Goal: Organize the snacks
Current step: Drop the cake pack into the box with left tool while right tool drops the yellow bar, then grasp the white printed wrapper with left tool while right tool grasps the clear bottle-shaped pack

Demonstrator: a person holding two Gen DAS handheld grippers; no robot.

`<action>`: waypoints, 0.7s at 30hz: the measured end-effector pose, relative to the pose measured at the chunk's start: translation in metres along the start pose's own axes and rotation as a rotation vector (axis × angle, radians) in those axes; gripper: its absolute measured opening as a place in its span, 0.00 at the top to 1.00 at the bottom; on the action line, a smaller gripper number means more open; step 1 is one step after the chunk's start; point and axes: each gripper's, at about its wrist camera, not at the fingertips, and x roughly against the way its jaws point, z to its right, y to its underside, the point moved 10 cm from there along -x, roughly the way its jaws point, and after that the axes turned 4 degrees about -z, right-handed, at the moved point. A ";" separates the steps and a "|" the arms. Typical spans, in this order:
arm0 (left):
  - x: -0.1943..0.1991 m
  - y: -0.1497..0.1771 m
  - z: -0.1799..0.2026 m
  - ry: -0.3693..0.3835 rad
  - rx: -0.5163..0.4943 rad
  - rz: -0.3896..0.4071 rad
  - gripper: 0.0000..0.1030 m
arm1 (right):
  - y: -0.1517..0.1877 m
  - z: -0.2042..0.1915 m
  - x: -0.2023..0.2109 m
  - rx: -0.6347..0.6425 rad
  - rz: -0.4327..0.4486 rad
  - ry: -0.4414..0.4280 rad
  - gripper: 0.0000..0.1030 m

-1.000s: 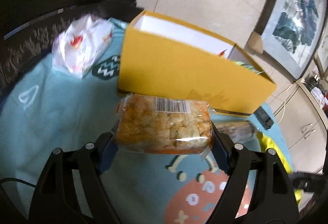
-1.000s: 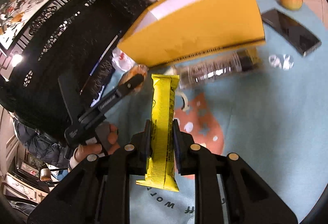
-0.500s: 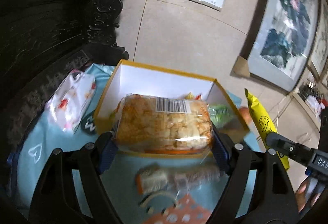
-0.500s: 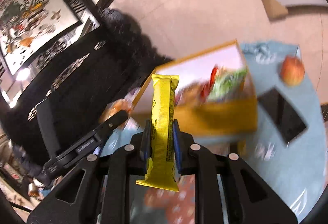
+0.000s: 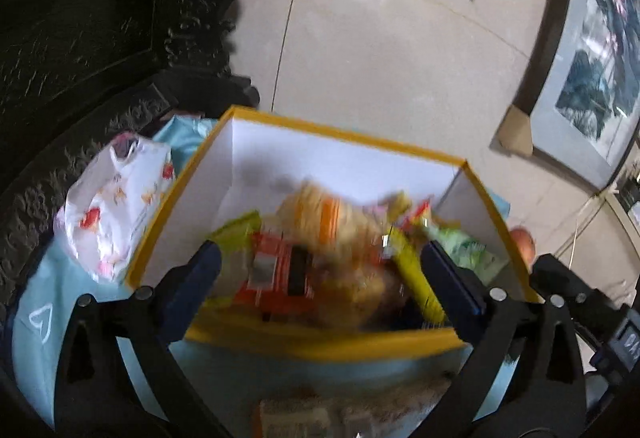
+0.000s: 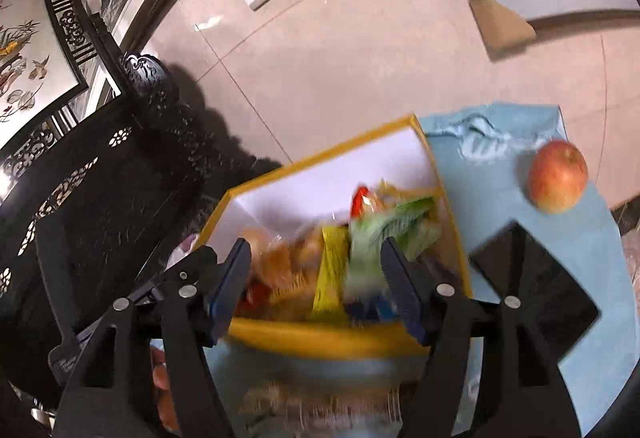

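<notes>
Snacks heaped in one box

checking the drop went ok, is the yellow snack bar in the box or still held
In the box. The yellow snack bar lies among the other packets inside the yellow box, and the right hand-held gripper, its jaws just opened, grips nothing.

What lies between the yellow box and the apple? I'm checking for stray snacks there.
Only bare blue cloth separates the yellow box from the apple, seen in the right wrist view.
</notes>
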 end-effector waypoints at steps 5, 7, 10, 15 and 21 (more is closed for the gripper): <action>0.018 0.028 0.002 -0.033 -0.086 0.006 0.02 | 0.027 0.007 0.020 -0.039 -0.039 -0.016 0.21; 0.025 0.038 0.003 -0.036 -0.111 0.004 0.02 | 0.037 0.010 0.029 -0.047 -0.027 -0.005 0.17; 0.037 0.057 0.000 -0.032 -0.130 0.003 0.02 | 0.056 0.018 0.037 -0.098 -0.033 -0.019 0.14; 0.029 0.097 -0.009 -0.042 -0.150 -0.063 0.02 | 0.083 0.026 0.035 -0.135 -0.063 -0.014 0.14; -0.011 0.130 -0.034 -0.114 -0.123 -0.166 0.02 | 0.101 0.034 0.026 -0.152 -0.111 -0.016 0.14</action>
